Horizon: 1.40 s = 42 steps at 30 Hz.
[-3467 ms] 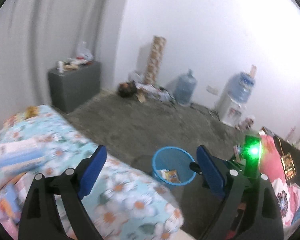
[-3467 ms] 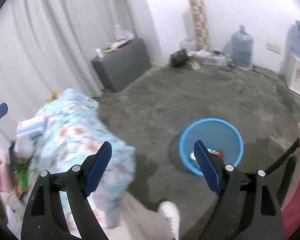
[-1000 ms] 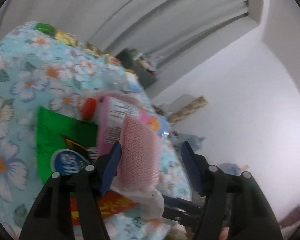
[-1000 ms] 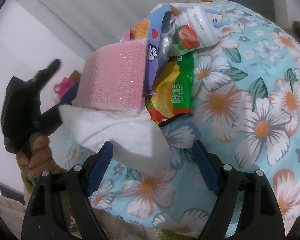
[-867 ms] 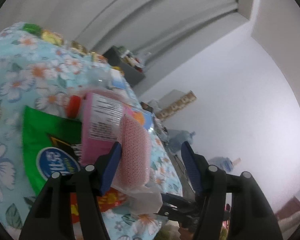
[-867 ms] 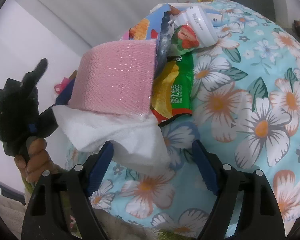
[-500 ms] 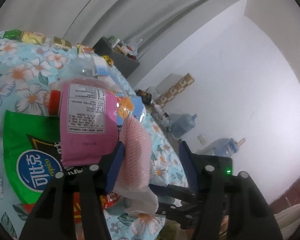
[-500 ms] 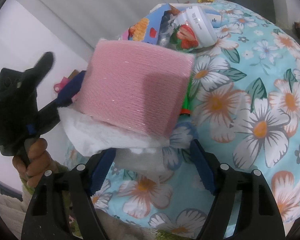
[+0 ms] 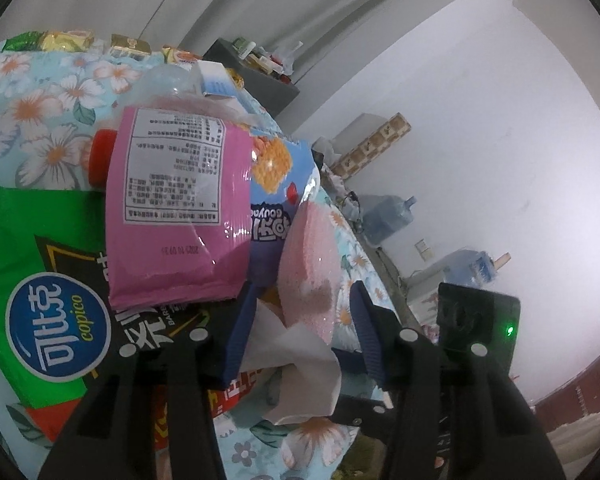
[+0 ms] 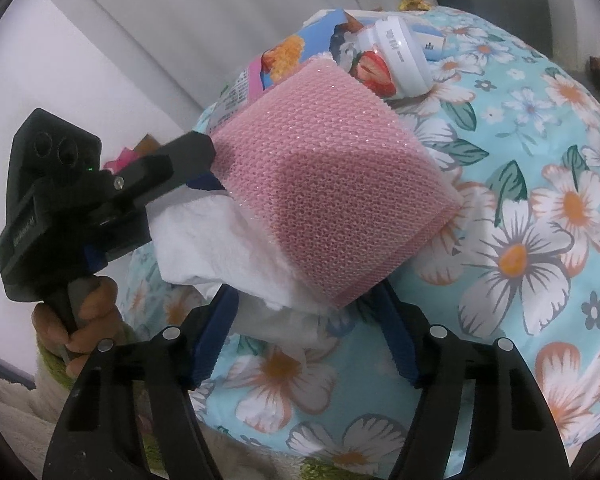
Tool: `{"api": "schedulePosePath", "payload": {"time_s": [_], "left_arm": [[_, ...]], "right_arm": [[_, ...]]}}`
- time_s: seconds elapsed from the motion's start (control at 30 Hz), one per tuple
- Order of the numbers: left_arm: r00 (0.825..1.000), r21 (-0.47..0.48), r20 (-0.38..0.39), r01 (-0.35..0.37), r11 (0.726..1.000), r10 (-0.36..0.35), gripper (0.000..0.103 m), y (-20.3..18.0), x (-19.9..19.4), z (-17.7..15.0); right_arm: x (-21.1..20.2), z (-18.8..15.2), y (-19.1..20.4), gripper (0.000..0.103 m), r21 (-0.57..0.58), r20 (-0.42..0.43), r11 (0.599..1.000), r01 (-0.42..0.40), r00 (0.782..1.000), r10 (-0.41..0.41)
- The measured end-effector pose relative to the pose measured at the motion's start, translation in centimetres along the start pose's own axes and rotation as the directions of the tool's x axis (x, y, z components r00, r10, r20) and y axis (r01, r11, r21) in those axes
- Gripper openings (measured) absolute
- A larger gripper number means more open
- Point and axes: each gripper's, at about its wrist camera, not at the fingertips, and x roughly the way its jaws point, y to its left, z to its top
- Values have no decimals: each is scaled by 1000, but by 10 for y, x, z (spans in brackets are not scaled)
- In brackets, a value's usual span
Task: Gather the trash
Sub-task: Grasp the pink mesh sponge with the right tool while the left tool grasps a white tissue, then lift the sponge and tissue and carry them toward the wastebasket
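Observation:
A pink mesh sponge with a white tissue under it is tipped up off the floral bed sheet. My left gripper has the sponge and tissue between its closing jaws, pads pressing them. In the right wrist view the left gripper reaches in from the left. My right gripper sits just below. Its jaws are closing around the hanging tissue and the sponge's lower corner, with small gaps at the pads.
Snack trash lies piled on the bed: a pink bag, a green chip bag, a blue bag, a red-capped bottle, a white strawberry cup. A grey cabinet and water jugs stand beyond. A hand holds the left gripper's handle.
Both grippers went from the blue bin on the floor to the bed pile. Over the last second the sponge tipped up and swung toward the right gripper, and both jaws narrowed.

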Motion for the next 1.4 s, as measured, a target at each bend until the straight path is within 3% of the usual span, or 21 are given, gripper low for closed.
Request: {"api": "schedulePosePath", "payload": {"time_s": [0.23,0.43,0.57,0.8,1.07,1.4], "left_arm": [[1000,-16,2,-15,1000,15,43,3,-3,-4],[1000,14,5,-29,999,29,43,-3,-16,-14],[998,51,-32,-45,998,46,43,-10,-18,-28],[991,103,-70,-109,989,117,43,-19,-14,-47],[977,115,-128,-156,981,171,43,-19,0,-63],[974,87,-137,-168,982,179,35,-16,-2,-73]], "right_arm": [[-21,-1,-18,65,4,19,1000,15,1000,-15],[-58,2,-40,68,3,98,998,70,993,-70],[-73,9,-53,71,18,143,996,91,985,-93],[-61,27,-35,83,-57,179,991,122,978,-110],[-37,42,-6,85,-150,158,982,118,983,-94],[-13,41,17,90,-278,165,938,209,972,-168]]}}
